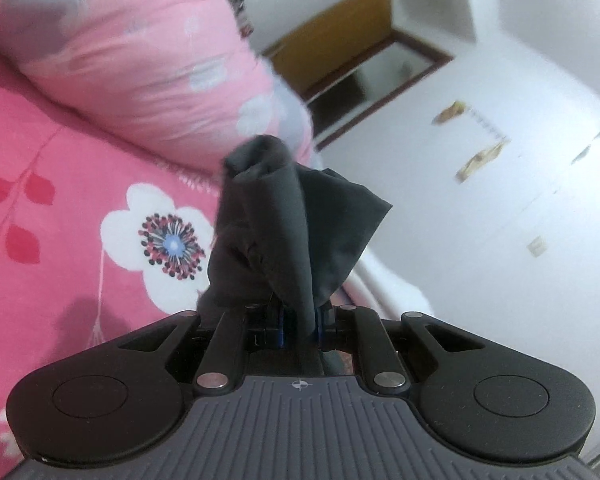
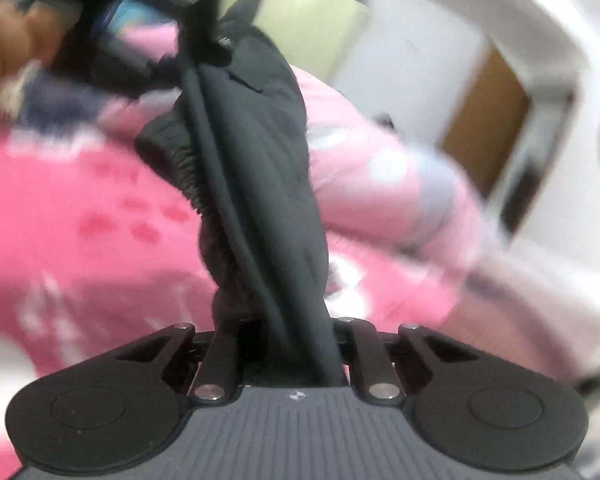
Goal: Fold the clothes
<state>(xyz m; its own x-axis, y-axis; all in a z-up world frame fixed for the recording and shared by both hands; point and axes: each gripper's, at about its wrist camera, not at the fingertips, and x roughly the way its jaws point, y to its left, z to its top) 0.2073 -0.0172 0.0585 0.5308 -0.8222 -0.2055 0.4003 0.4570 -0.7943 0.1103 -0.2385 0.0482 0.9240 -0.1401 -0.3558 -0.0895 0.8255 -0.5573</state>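
Your left gripper (image 1: pixel 300 320) pinched a bunched fold of the dark garment (image 1: pixel 284 220), its jaws pressed together on the cloth, which rose in a crumpled peak ahead of the fingers and stood clear of the bed below. Your right gripper (image 2: pixel 296 344) held the same dark garment (image 2: pixel 252 184) at another point, its jaws closed on a twisted rope of fabric with a gathered, elastic-looking edge running down the left of the bundle.

From the right wrist view the cloth stretched away and upward from your jaws to the upper left, where the other gripper (image 2: pixel 140 52) appeared as a blurred black shape, with a hand (image 2: pixel 16 40) behind it at the picture's edge. The garment hung taut between the two grips, above the bed rather than lying on it.

Beneath it lay the pink bedsheet (image 1: pixel 60 208), printed with red leaves and a large white flower. A rolled pink quilt (image 1: pixel 140 60) with pale feather-like marks sat at the far side of the bed, near the white wall (image 1: pixel 480 200). A brown-framed opening (image 1: pixel 360 60) showed in that wall beyond the quilt. Both views were tilted, and the right one was heavily blurred, so finer detail of the cloth's shape could not be told.
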